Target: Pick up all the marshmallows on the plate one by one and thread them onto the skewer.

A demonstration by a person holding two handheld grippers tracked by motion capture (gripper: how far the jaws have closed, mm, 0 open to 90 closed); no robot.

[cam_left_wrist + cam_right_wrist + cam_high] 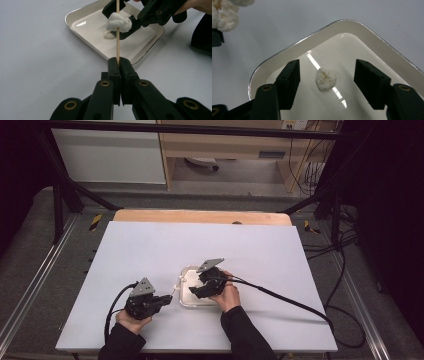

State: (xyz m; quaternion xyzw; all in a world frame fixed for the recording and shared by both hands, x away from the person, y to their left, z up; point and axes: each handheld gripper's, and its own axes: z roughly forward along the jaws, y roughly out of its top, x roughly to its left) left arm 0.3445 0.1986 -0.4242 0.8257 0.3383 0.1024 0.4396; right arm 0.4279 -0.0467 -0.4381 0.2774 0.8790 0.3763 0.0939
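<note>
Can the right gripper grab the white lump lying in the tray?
Probably yes. The right gripper hangs over the tray with its jaws apart on either side of the white lump, and nothing sits between them. The pads do not touch it yet.

The tray (372, 37) looks like glossy cream enamel with a thin metal rim; the lump (326, 79) at its centre looks soft, wrinkled and matt, the skewer (117, 47) pale wood, the table (150, 250) smooth matt white
</note>
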